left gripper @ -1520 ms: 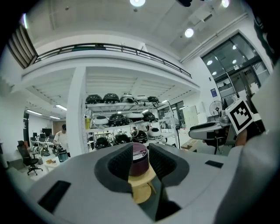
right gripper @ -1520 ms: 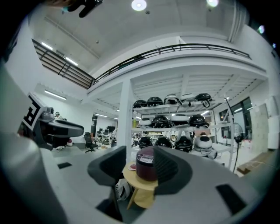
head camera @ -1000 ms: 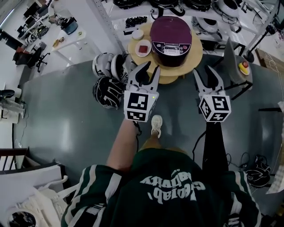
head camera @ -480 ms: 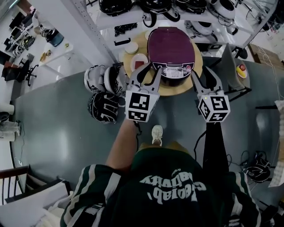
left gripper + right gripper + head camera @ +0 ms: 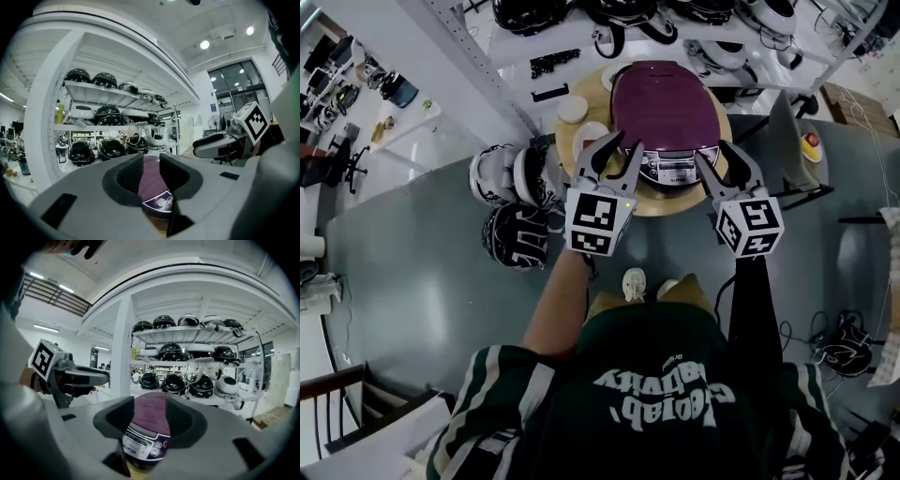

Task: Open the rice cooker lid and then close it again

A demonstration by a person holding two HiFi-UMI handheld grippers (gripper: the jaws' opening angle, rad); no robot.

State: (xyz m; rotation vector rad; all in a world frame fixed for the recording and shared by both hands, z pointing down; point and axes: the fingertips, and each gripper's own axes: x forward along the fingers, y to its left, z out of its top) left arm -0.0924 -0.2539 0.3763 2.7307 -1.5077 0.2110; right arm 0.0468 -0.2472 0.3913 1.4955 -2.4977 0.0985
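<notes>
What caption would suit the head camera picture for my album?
A person holds the left gripper and right gripper, both open, before a closed purple rice cooker on a round table.

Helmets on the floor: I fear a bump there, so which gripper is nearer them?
Left. The left gripper is just right of the helmets, over the round table's near-left edge; the right gripper is at the rice cooker's front right, farther away.

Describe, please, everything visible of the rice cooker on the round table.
The rice cooker is a rounded appliance with a dark purple lid, closed, and a front control panel with a display and buttons facing the person. It stands upright on the round wooden table. The left hand-held gripper and right hand-held gripper, jaws apart, seem short of touching it.
</notes>
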